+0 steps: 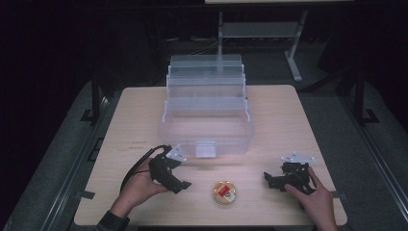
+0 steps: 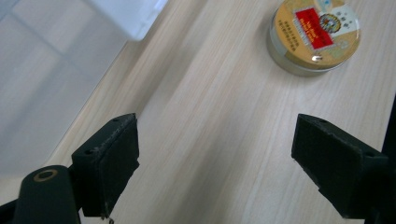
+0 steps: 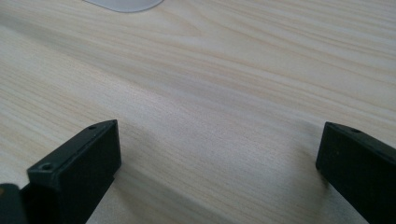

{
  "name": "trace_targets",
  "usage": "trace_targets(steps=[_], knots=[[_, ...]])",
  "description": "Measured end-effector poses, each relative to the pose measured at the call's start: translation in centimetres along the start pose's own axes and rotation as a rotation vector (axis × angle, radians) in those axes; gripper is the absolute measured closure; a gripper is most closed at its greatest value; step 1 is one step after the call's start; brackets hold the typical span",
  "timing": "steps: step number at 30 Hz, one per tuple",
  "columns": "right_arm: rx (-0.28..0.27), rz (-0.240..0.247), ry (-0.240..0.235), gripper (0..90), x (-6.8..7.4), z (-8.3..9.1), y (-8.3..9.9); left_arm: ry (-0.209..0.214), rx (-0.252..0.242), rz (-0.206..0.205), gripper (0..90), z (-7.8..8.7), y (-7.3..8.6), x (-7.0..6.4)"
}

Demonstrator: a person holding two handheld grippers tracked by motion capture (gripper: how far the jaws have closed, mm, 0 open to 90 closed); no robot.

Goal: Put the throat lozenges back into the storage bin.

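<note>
We held the left gripper [image 1: 184,185] near the table's [image 1: 288,120] front-left corner, jaws spread wide, nothing between them. A small round tin [image 1: 224,192], gold lid with red label, sat near the front edge at centre, just right of that gripper. A clear tiered plastic box [image 1: 207,120] stood open mid-table toward the back edge. The right gripper [image 1: 266,179] rested front-right, jaws also spread, empty.

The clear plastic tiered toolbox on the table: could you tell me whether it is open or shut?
Open: the clear plastic tiered toolbox has its trays stepped back, baring its lower bin.
</note>
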State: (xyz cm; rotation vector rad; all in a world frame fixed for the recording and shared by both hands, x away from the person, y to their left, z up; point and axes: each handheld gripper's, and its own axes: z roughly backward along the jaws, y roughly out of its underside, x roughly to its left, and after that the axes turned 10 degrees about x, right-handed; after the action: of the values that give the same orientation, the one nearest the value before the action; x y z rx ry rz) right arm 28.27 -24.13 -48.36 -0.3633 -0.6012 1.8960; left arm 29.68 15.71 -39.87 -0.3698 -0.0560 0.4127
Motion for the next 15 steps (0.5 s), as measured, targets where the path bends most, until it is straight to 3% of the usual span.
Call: trace_targets(steps=[15], knots=[[0.0, -0.001, 0.0, 0.0, 0.0, 0.0, 0.0, 0.022, 0.032, -0.064, 14.2, -0.8, -2.5, -0.9]])
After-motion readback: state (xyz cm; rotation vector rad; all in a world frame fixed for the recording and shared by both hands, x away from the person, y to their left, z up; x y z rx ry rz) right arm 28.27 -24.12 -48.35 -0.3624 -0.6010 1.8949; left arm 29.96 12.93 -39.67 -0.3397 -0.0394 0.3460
